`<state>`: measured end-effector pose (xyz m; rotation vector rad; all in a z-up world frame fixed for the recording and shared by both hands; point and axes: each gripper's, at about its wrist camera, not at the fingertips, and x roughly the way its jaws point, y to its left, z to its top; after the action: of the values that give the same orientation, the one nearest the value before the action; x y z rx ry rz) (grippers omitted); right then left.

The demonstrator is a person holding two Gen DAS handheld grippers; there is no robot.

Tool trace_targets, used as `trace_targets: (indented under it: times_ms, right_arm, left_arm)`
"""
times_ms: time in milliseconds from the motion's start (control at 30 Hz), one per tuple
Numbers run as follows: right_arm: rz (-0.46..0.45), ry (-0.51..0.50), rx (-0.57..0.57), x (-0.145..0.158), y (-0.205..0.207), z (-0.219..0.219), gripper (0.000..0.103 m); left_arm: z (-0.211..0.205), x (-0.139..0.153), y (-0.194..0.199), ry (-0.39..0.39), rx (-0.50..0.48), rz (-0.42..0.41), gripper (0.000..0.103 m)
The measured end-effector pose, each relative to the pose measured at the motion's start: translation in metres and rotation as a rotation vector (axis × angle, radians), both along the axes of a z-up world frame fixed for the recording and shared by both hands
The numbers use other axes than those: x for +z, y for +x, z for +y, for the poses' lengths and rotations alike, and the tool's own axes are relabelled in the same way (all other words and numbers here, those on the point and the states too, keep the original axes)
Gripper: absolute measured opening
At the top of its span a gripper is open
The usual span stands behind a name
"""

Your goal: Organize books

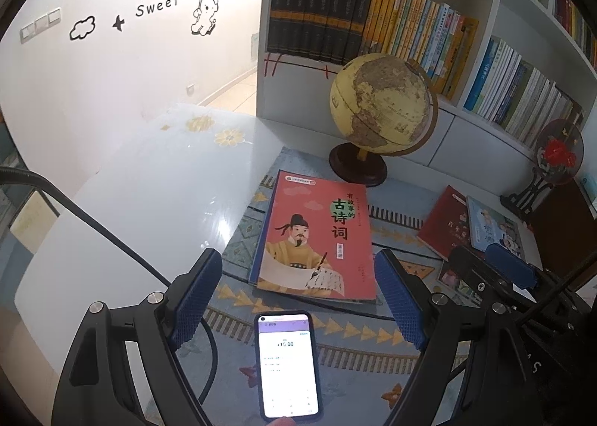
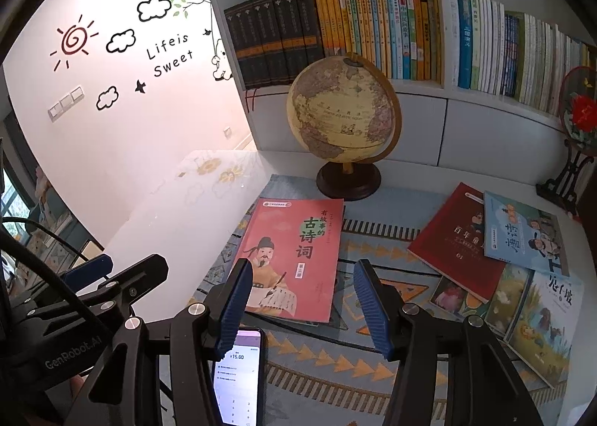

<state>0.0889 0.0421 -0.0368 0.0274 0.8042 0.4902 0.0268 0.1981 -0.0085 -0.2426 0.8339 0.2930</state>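
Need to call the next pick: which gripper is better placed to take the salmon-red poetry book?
Left, probably. The left gripper is open with the red poetry book centred between its fingers. The right gripper, also open, has the book offset toward its left finger.

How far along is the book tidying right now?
Barely started. One red poetry book lies alone on the mat in front of the globe. Nothing is in hand: left tool and right tool are both open and empty. A loose pile of picture books remains scattered.
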Motion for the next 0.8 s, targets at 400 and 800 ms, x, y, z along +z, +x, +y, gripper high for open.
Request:
trace_targets:
  times_ms: [400, 800]
  right_arm:
    - [0.04, 0.023, -0.014, -0.002, 0.007, -0.003, 0.055]
    - [0.062, 0.04, -0.022, -0.002, 0.014, -0.005, 0.055]
  left_arm:
    - [-0.005, 0.008, 0.008, 0.06, -0.009, -0.017, 0.083]
    - [-0.001, 0.006, 0.017, 0.029, -0.023, 0.0, 0.083]
